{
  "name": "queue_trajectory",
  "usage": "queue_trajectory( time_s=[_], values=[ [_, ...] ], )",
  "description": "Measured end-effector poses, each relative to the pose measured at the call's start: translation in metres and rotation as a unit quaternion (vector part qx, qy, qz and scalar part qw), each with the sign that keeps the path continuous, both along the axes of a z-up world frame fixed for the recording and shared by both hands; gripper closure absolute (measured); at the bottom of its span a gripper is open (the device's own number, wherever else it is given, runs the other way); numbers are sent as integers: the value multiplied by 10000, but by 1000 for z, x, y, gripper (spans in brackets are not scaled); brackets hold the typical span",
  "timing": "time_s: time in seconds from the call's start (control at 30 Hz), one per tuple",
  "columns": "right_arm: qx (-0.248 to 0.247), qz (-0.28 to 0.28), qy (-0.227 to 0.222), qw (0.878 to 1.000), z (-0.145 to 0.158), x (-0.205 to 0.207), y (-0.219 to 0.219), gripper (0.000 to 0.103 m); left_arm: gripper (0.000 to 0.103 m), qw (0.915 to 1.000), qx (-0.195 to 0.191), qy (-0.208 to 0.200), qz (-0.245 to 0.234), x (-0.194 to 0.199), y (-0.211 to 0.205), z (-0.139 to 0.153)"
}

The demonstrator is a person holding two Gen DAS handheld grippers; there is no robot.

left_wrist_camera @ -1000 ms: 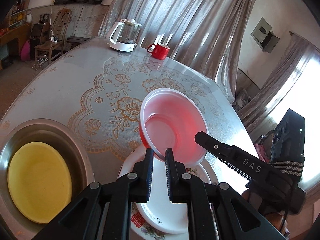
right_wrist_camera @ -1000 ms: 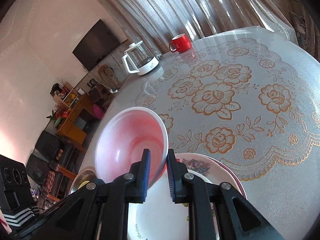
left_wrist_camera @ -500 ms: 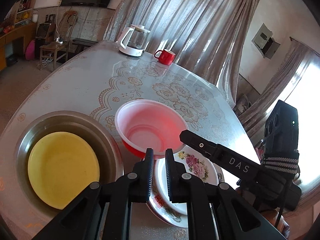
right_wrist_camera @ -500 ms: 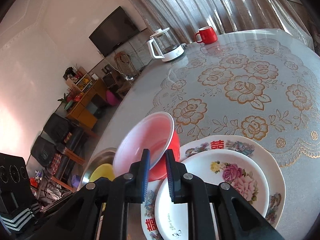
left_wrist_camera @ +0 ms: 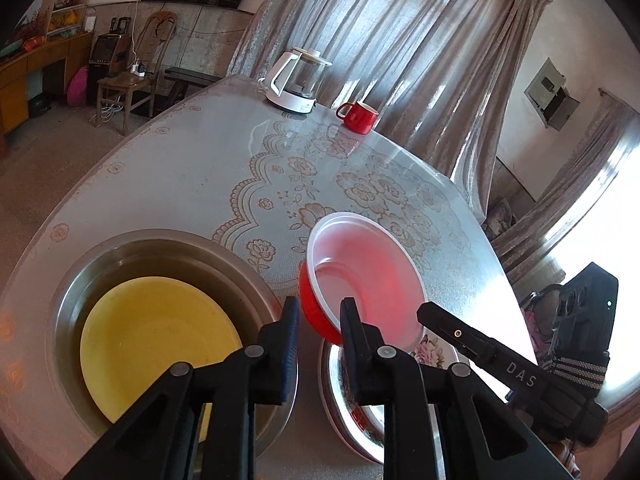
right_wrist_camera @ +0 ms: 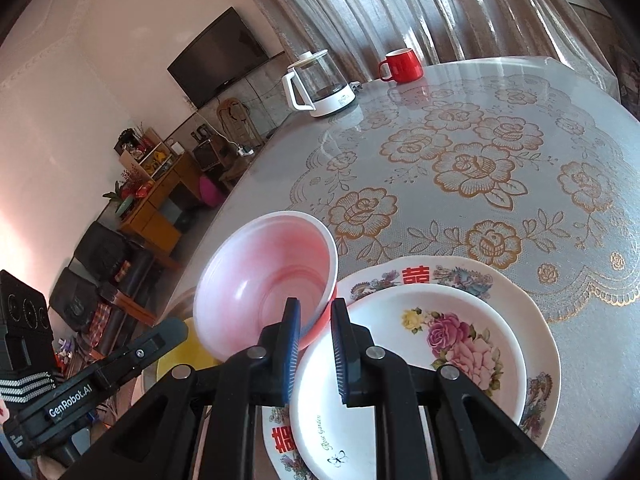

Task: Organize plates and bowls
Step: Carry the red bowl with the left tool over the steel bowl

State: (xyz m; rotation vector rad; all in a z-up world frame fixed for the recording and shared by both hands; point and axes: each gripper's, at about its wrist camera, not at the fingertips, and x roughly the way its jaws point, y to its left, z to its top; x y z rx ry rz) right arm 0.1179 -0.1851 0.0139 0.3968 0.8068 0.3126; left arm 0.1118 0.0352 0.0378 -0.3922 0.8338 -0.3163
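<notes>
A red bowl point(left_wrist_camera: 364, 276) with a pale pink inside hangs tilted over the near edge of a stack of flowered plates point(right_wrist_camera: 420, 340), beside a steel basin point(left_wrist_camera: 160, 240) that holds a yellow plate point(left_wrist_camera: 152, 340). My right gripper point(right_wrist_camera: 316, 304) is shut on the bowl's point(right_wrist_camera: 272, 272) near rim. My left gripper point(left_wrist_camera: 318, 304) straddles the bowl's red wall on the basin side. Its jaws are opening, and a gap shows beside the wall. The right gripper's finger point(left_wrist_camera: 460, 334) also shows in the left wrist view.
A glass kettle point(left_wrist_camera: 298, 80) and a red mug point(left_wrist_camera: 360, 116) stand at the far edge of the lace-covered table point(right_wrist_camera: 520, 184). Curtains hang behind them. A wooden chair point(left_wrist_camera: 128, 88) and cabinets stand off to the left.
Both grippers carried the bowl leftward and down, from over the plates to the gap beside the basin. The left gripper's jaws have spread apart; the right's stay clamped.
</notes>
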Motion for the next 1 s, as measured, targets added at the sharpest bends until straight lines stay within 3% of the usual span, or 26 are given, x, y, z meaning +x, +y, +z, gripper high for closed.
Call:
queue_trajectory(
  time_s=[0.17,0.43,0.7,1.0],
  values=[
    [54,-77,35,9999,-4,-3,-11,89,75,9999,-64,37,-133,7,-7,-1],
    [165,-34,122,9998,-10,-1,-16,81,76,9992,240,-126,-298,18,-25,-6],
    [82,120,88,9999,-16,-3,-7,80,80,9975,551,-212,-387,13,-35,-12],
    [39,111,60,9999,-14,-9,-6,80,81,9978,440,-371,-340,1,-28,-7]
  ],
)
